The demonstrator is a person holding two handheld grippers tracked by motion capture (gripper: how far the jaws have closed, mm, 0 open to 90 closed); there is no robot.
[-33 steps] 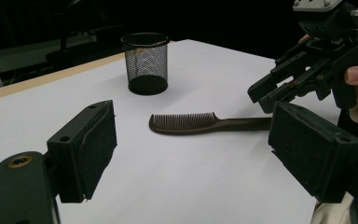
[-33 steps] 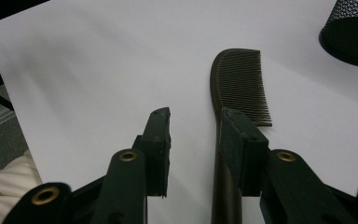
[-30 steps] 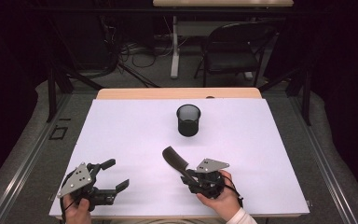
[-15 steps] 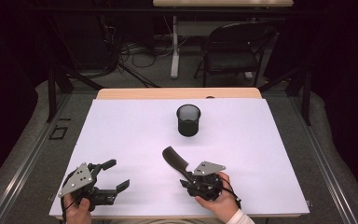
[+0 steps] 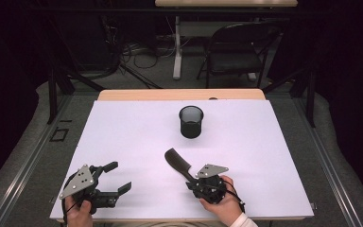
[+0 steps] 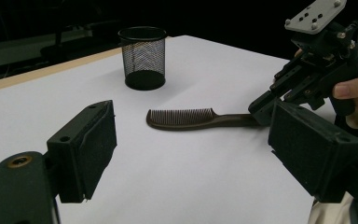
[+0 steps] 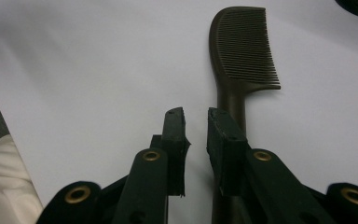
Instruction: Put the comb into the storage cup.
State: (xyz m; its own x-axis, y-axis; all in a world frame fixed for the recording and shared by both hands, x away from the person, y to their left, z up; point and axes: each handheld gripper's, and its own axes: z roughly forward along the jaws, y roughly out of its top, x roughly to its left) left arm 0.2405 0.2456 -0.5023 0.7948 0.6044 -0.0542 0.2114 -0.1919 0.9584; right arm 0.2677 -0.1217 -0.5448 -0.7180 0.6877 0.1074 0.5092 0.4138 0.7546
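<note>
A dark brown comb (image 5: 177,163) lies flat on the white table (image 5: 274,142), teeth end toward the far side. My right gripper (image 5: 192,181) sits low over its handle end. In the right gripper view the comb (image 7: 242,46) runs under the right-hand jaw, and the right gripper (image 7: 196,114) is all but shut, with just a bare slit of table between the pads. My left gripper (image 5: 120,176) rests at the front left, open wide and empty. From the left gripper view, the left gripper (image 6: 191,140) frames the comb (image 6: 182,119) and the right gripper (image 6: 263,109).
A black mesh cup (image 5: 191,122) stands upright beyond the comb, near the table's middle; it also appears as the mesh cup (image 6: 142,58). A black chair (image 5: 234,52) and cables sit past the far edge. White table surface lies open on both sides.
My right gripper has slid slightly back toward the front edge. The comb, cup and left gripper have not moved.
</note>
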